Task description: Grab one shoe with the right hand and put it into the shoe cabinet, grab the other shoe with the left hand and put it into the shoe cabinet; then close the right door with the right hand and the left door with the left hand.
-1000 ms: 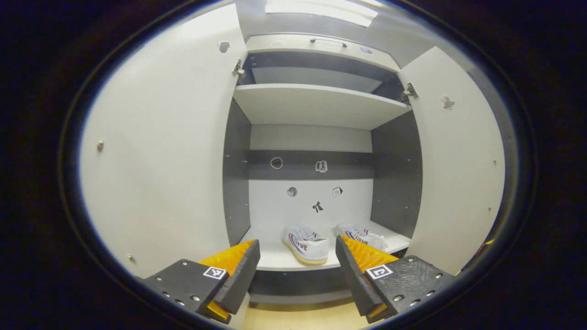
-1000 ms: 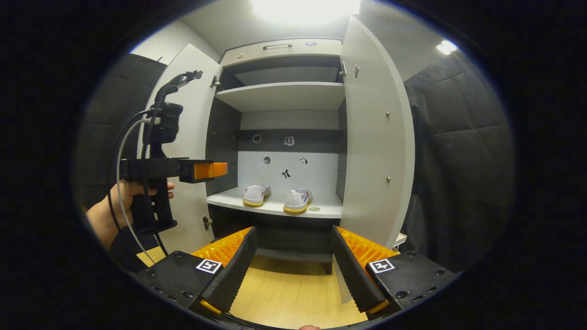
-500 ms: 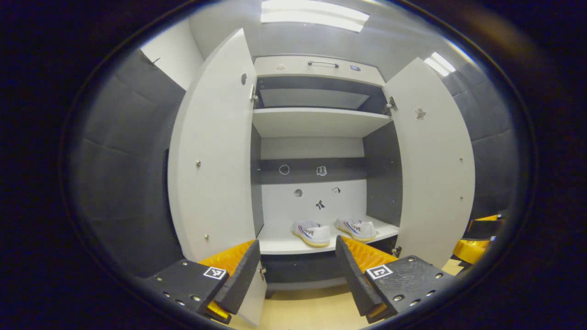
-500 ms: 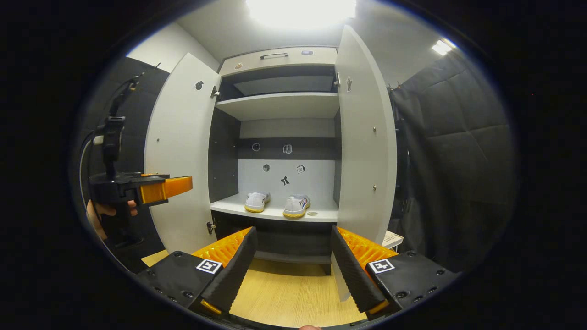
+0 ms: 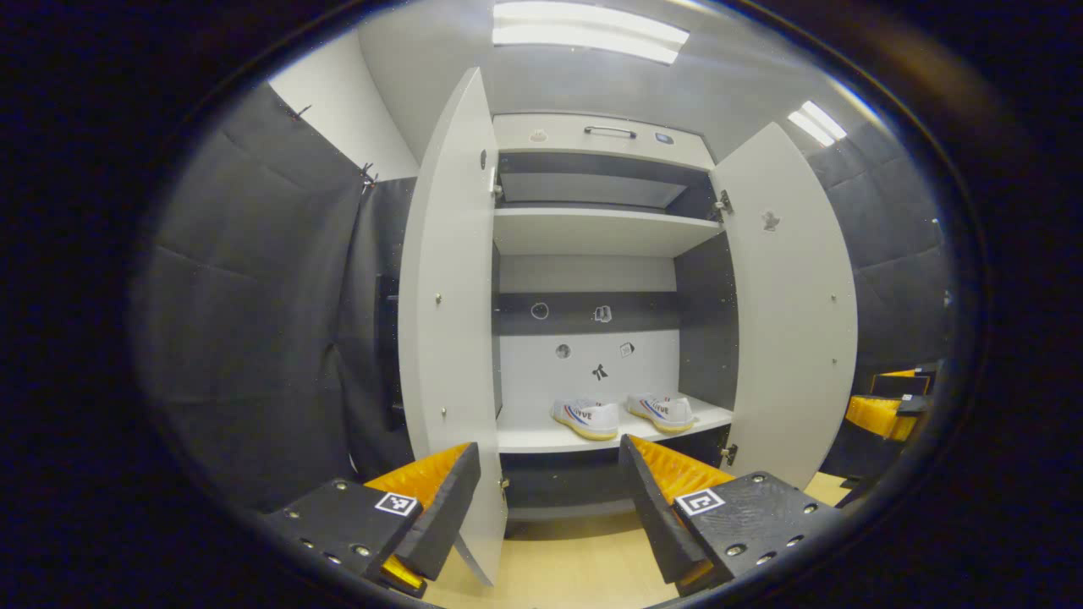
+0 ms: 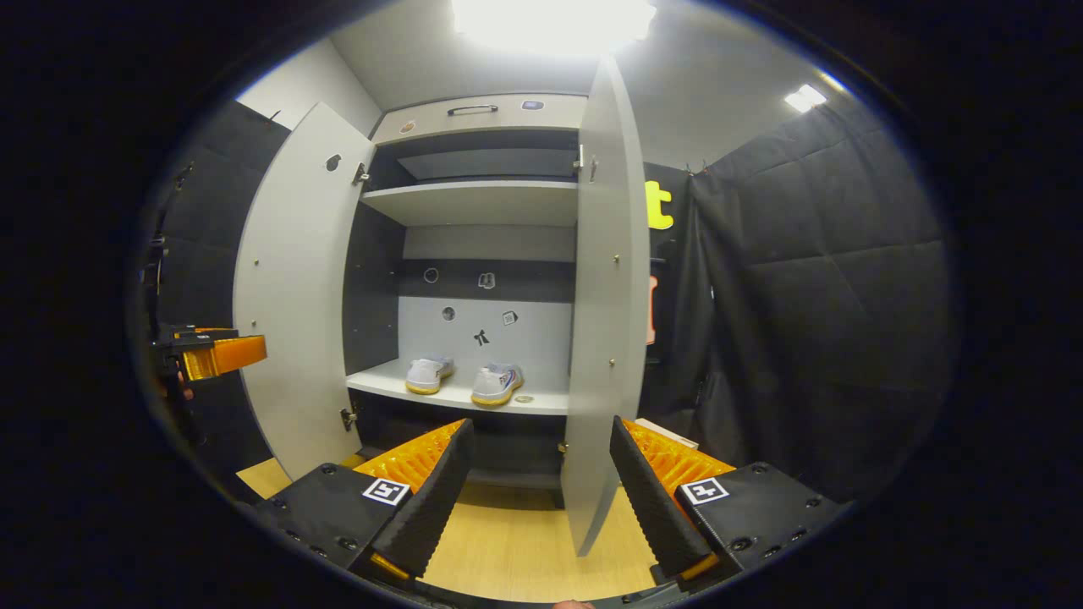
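left tool (image 5: 548, 499) released, holding nothing | right tool (image 6: 537, 482) released, holding nothing | both shoes, one (image 5: 585, 418) beside the other (image 5: 661, 410), sit on the lower shelf (image 5: 541, 438) of the shoe cabinet (image 5: 592, 139) | left door (image 5: 448, 321) and right door (image 5: 791, 313) stand ajar

left gripper view: rides the left hand-held gripper (image 5: 541, 507), set low, facing the open shoe cabinet (image 5: 592, 233) from a short way back, just off the left door's (image 5: 448, 321) edge.
right gripper view: rides the right hand-held gripper (image 6: 537, 499), low, facing the same cabinet, with the right door's (image 6: 596, 338) edge directly ahead between its fingers.
shared: cabinet interior, both doors, the shelf (image 6: 457, 393) carrying two shoes (image 6: 495, 383), the wooden floor (image 6: 516, 550).
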A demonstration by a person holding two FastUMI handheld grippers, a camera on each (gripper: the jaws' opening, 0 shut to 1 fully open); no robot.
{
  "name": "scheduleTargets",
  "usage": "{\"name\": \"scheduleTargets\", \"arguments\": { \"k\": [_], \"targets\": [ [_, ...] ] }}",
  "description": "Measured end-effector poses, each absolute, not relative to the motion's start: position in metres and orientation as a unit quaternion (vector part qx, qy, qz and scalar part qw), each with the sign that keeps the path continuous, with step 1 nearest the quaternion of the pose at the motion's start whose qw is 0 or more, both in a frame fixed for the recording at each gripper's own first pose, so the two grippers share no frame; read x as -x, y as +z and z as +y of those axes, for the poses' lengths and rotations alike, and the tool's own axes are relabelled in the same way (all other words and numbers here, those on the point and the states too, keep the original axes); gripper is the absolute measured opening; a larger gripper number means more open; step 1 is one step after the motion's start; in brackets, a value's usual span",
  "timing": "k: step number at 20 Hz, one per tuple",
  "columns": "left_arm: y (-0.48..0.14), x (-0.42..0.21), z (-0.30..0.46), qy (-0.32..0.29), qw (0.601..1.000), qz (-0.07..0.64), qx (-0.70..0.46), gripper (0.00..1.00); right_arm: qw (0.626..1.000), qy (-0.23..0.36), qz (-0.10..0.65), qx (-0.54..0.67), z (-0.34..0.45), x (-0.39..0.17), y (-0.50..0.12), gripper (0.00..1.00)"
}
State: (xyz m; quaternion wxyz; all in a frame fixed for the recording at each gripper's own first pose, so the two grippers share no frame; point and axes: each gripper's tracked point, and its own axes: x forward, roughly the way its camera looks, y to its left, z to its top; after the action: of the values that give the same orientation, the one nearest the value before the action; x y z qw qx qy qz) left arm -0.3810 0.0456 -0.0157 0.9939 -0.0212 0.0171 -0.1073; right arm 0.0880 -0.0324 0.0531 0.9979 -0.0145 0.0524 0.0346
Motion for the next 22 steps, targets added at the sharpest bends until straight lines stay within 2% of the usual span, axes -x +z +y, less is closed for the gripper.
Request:
{"name": "scheduleTargets", "arguments": {
  "k": [2, 3, 4, 5, 9, 10, 13, 17, 22],
  "targets": [
    [-0.017, 0.384, 0.048, -0.105, 0.994, 0.018, 0.02, 0.94, 0.999, 0.004, 0.05, 0.015, -0.056, -0.095, 0.059, 1.0],
    [-0.016, 0.386, 0.05, -0.103, 0.994, 0.017, 0.018, 0.99, 0.999, -0.013, 0.048, 0.013, -0.069, -0.098, 0.063, 1.0],
    [-0.016, 0.387, 0.05, -0.102, 0.995, 0.018, 0.017, 0.99, 0.999, -0.029, 0.045, 0.011, -0.081, -0.101, 0.067, 1.0],
    [-0.016, 0.387, 0.052, -0.1, 0.995, 0.018, 0.019, 0.94, 0.998, -0.046, 0.041, 0.01, -0.094, -0.105, 0.071, 1.0],
    [-0.019, 0.387, 0.064, -0.088, 0.996, 0.023, 0.021, 0.94, 0.993, -0.115, 0.028, 0.011, -0.14, -0.123, 0.085, 1.0],
    [-0.02, 0.386, 0.068, -0.083, 0.996, 0.025, 0.021, 0.99, 0.991, -0.13, 0.027, 0.01, -0.149, -0.127, 0.087, 1.0],
    [-0.023, 0.386, 0.083, -0.067, 0.997, 0.029, 0.019, 0.99, 0.985, -0.17, 0.03, 0.013, -0.172, -0.144, 0.088, 1.0],
    [-0.024, 0.388, 0.105, -0.045, 0.998, 0.032, 0.015, 0.99, 0.98, -0.197, 0.028, 0.007, -0.183, -0.165, 0.092, 1.0],
    [-0.026, 0.388, 0.131, -0.024, 0.999, 0.035, 0.018, 0.99, 0.981, -0.188, 0.041, 0.007, -0.171, -0.182, 0.084, 0.98]
  ]
}}
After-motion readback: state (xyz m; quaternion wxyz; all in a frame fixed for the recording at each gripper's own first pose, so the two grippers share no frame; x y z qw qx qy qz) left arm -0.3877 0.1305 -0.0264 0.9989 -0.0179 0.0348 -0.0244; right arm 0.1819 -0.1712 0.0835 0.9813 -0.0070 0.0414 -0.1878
